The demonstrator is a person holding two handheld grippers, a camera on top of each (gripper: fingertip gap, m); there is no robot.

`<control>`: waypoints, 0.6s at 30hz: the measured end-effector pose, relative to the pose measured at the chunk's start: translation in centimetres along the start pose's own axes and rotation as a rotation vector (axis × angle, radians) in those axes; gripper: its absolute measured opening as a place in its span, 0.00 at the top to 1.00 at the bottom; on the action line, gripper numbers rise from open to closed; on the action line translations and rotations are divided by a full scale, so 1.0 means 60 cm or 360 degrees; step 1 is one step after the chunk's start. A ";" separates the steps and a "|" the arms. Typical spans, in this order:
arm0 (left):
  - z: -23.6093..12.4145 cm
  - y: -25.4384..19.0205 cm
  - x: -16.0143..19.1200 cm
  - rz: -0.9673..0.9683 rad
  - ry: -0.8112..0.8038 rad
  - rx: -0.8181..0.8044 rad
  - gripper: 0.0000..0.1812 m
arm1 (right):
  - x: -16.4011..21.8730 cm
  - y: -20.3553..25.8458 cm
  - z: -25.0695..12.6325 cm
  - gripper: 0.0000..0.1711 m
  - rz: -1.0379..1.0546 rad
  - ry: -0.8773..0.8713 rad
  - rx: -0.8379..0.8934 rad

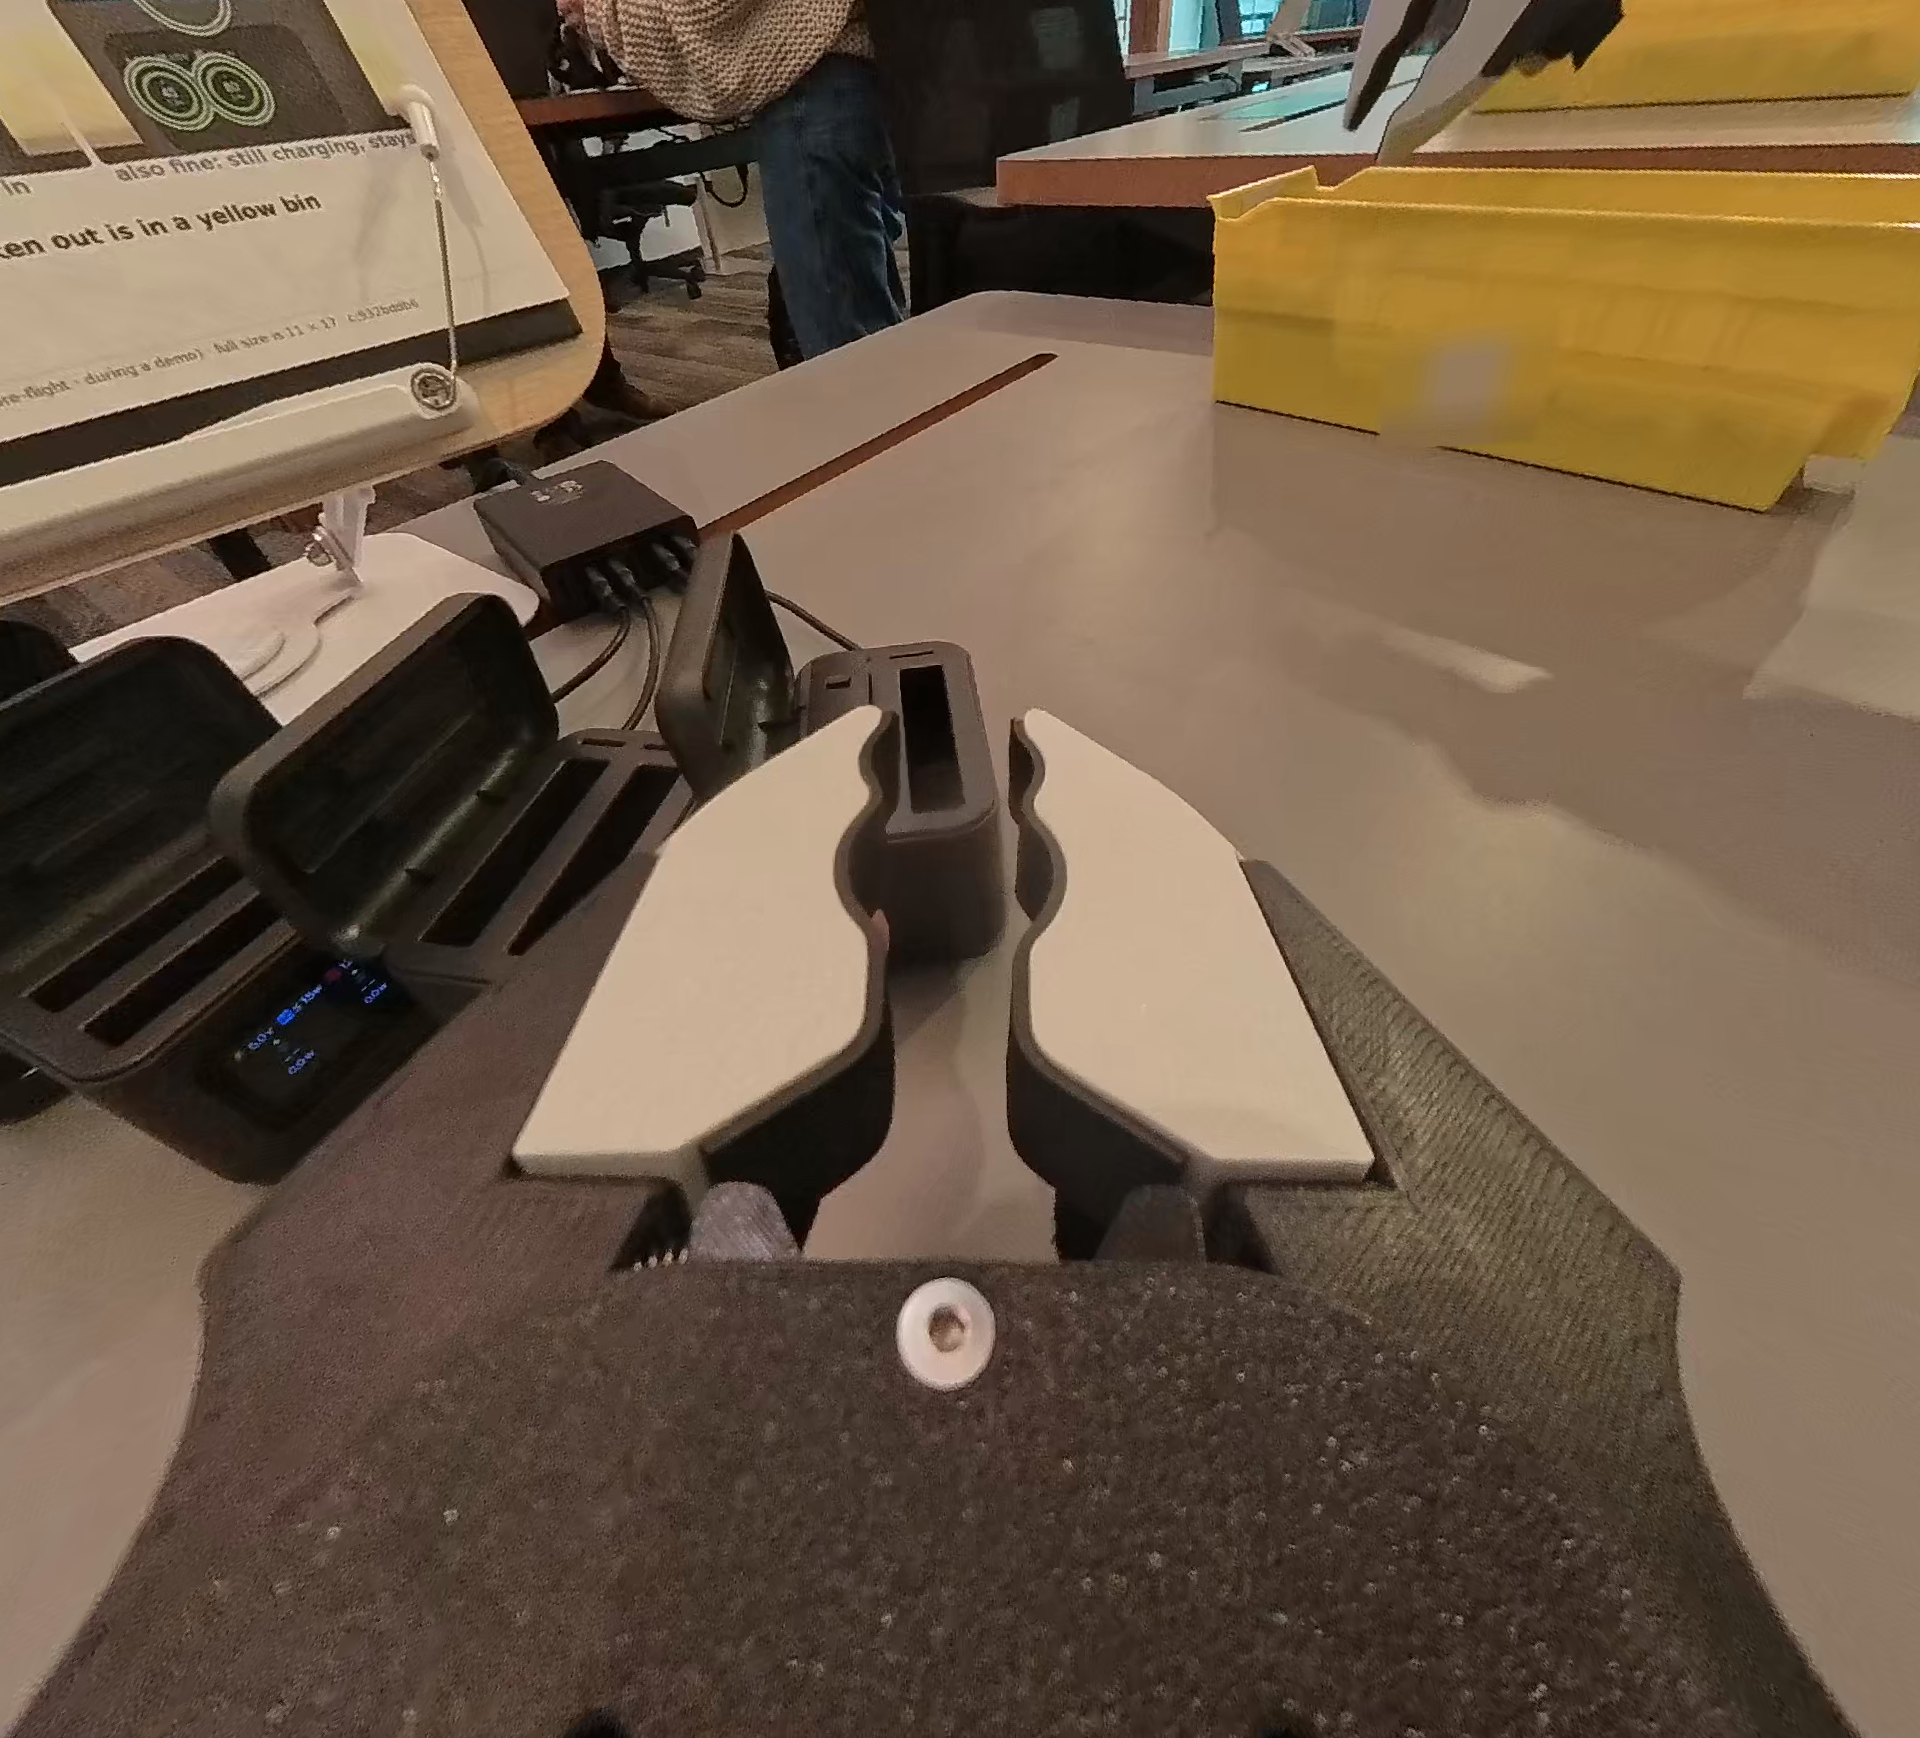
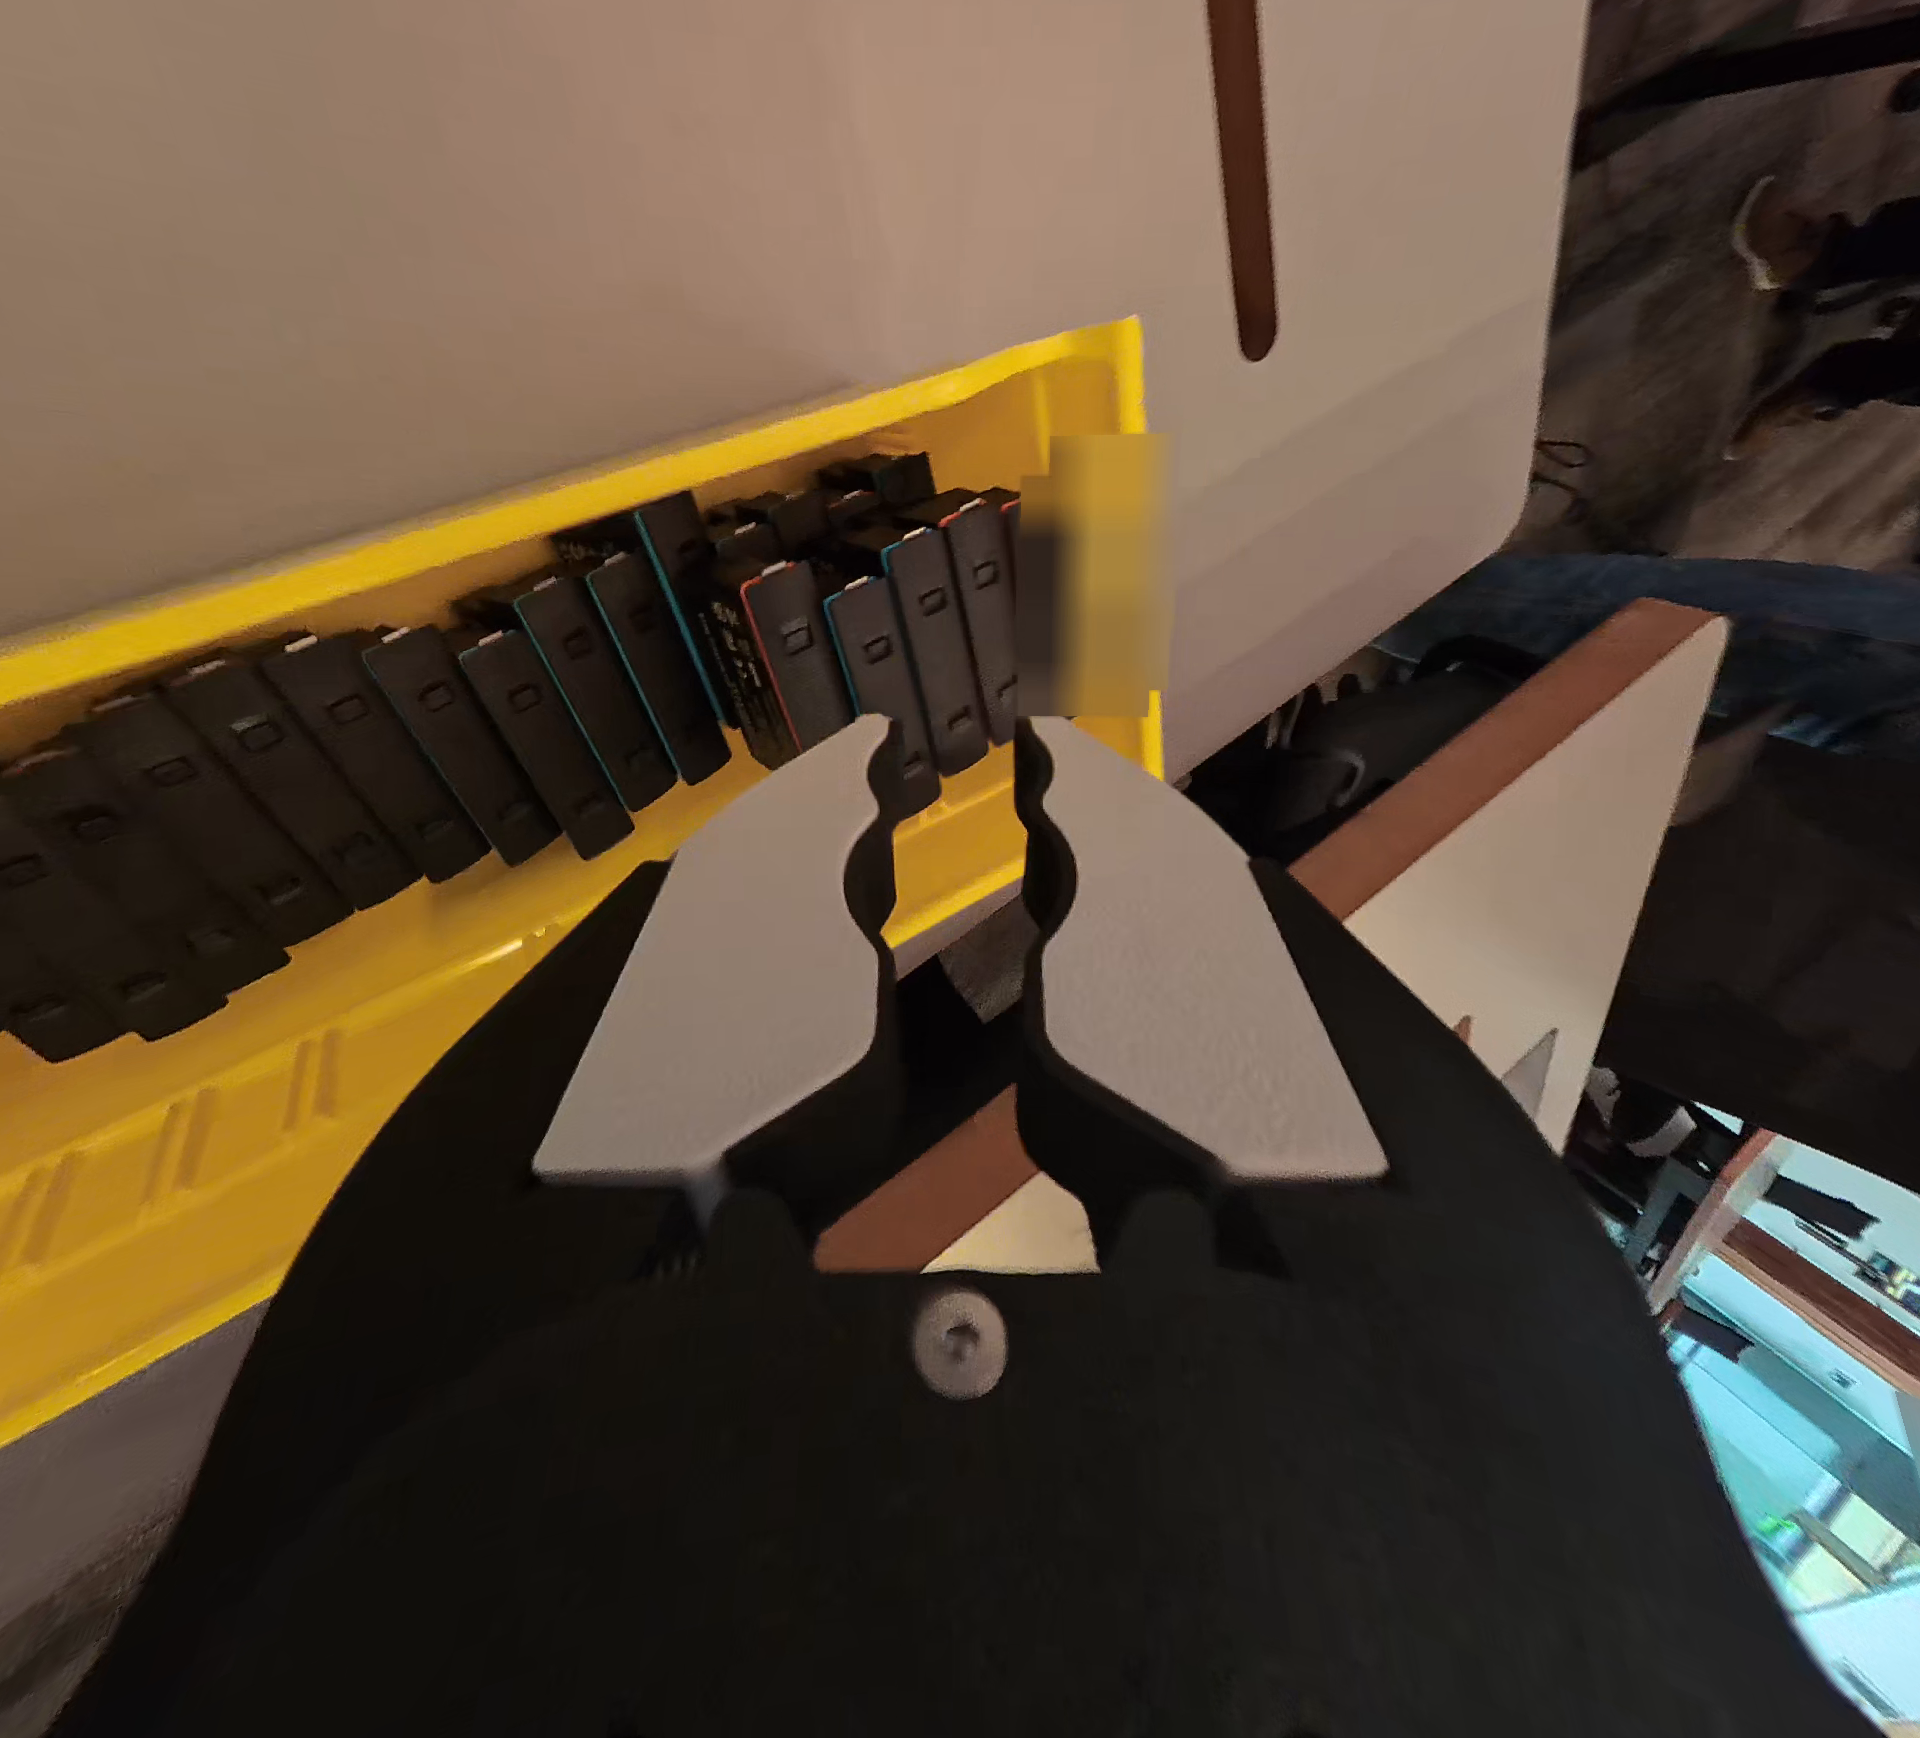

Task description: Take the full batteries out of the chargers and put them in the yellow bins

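Hovering Over a Well-Stocked Bin

Hanging above the near yellow bin (image 2: pixel 582 493), the right hand-held gripper (image 2: pixel 951 730) pointed down at a long row of black batteries (image 2: pixel 582 701) standing on edge inside it, some edged in blue or red. Its fingers were parted with nothing between them, the tips just above the batteries at the bin's end. From the left wrist view the same right hand-held gripper (image 1: pixel 1392 119) showed high at the upper right, over the yellow bin (image 1: pixel 1538 338), with a second yellow bin (image 1: pixel 1766 5) on the counter behind it.

The left hand-held gripper (image 1: pixel 951 727) sat low over the grey counter (image 1: pixel 1351 753), fingers apart and straddling a small black charger (image 1: pixel 940 815) whose top slot looked empty. To its left stood two larger chargers (image 1: pixel 436 857) with lids raised and dark slots; whether any held batteries could not be told. A black power hub (image 1: pixel 587 525) lay behind them, beside a printed instruction board (image 1: pixel 239 161) on a stand. A person (image 1: pixel 769 88) stood at a desk in the background.
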State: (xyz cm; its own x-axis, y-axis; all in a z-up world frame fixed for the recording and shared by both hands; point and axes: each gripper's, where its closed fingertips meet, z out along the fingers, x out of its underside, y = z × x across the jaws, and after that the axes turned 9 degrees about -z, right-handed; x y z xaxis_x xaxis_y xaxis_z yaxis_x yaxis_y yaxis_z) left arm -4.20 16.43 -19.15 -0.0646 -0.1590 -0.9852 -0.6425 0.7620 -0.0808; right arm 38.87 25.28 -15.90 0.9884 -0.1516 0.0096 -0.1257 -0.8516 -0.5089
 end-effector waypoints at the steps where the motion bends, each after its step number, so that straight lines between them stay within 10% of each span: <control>1: 0.000 0.001 0.001 0.0005 0.0006 -0.0009 0.89 | -0.008 -0.004 -0.007 0.89 0.0000 -0.0020 0.0036; 18: 0.009 0.038 0.049 0.0039 0.0395 -0.0265 0.58 | -0.354 0.039 -0.117 0.73 0.0242 -0.0907 0.0350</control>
State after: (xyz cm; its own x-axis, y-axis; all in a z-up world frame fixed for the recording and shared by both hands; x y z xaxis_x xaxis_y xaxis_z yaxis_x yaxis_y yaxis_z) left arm -5.45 18.04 -22.33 -0.2530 -0.3059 -0.9178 -0.7537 0.6571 -0.0112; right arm 17.00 22.97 -11.24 0.8587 0.0800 -0.5062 -0.3077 -0.7093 -0.6342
